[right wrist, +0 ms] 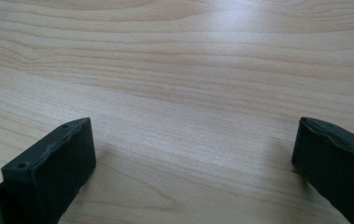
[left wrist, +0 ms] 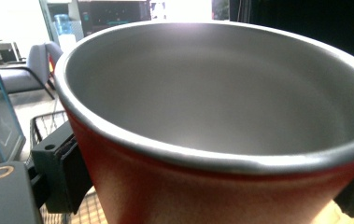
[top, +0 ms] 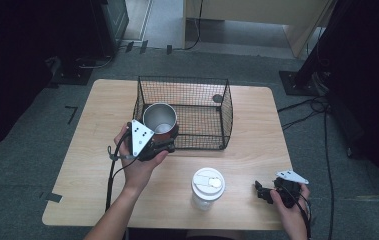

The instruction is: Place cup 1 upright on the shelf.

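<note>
A: Left side first. What is held?

B: A red cup (top: 160, 120) with a steel inside is clamped in the left gripper (top: 153, 145), jaws pressed on its wall from both sides, as the left gripper view shows. Cup kept upright, mouth up, lifted at the basket's (top: 225, 112) near left corner, over the front wire edge.

A: Which way does the basket lie from the cup?

B: Ahead and to the right. Its open floor is seen just beyond the cup, so a short carry forward and right, then down, is judged enough. The cup's long axis is vertical; it should be kept so over the rim.

A: Centre?

B: A white lidded tumbler (top: 207, 188) is stood on the table (top: 92, 130), near the front edge, untouched.

A: Right?

B: The right gripper (top: 263, 192) is rested low at the table's front right, jaws spread wide, nothing between them. The left is far nearer the basket.
</note>
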Motion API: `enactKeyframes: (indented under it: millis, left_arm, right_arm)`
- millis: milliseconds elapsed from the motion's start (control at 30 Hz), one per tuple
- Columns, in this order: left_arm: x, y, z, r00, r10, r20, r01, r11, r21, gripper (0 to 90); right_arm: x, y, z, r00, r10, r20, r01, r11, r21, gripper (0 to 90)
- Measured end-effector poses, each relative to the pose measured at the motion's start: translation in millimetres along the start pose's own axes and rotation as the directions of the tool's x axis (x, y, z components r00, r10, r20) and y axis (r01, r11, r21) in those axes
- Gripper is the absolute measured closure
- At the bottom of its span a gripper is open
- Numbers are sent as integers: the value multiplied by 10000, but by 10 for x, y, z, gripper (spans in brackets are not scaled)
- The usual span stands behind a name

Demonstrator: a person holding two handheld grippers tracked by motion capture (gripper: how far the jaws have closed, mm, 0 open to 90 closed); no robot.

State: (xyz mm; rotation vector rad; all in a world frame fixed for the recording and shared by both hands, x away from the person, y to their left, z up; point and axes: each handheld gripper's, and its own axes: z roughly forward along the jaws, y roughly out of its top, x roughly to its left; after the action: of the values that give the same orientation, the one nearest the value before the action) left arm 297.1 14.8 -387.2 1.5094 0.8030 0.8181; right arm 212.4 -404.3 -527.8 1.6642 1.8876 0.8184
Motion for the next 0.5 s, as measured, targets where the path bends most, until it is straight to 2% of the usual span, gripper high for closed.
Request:
enactKeyframes:
  millis: [167,200,300,400,467,500]
  left_arm:
    - [29,47,80,9998,-210,73,211,9995,-229,77]
    - [33,59,127,9999,-33,-105,31,9998,-189,77]
    - [43,66,192,9997,115,-224,-118,9998,-135,78]
    - [54,68,232,9995,64,-316,-68,9999,-135,78]
    - [81,80,277,9984,-182,-539,175,9998,-136,78]
    - [81,80,277,9984,-182,-539,175,9998,-136,78]
  right_arm:
    - [0,0,0,10000,-6,3,6,10000,-4,0]
    - [0,0,0,10000,-5,5,5,10000,-9,0]
    - [-1,0,0,10000,-9,7,9,10000,-6,0]
    - [-1,0,0,10000,-7,2,7,10000,-2,0]
    - [-1,0,0,10000,-9,3,9,10000,-3,0]
    - [-1,0,0,10000,-9,3,9,10000,-3,0]
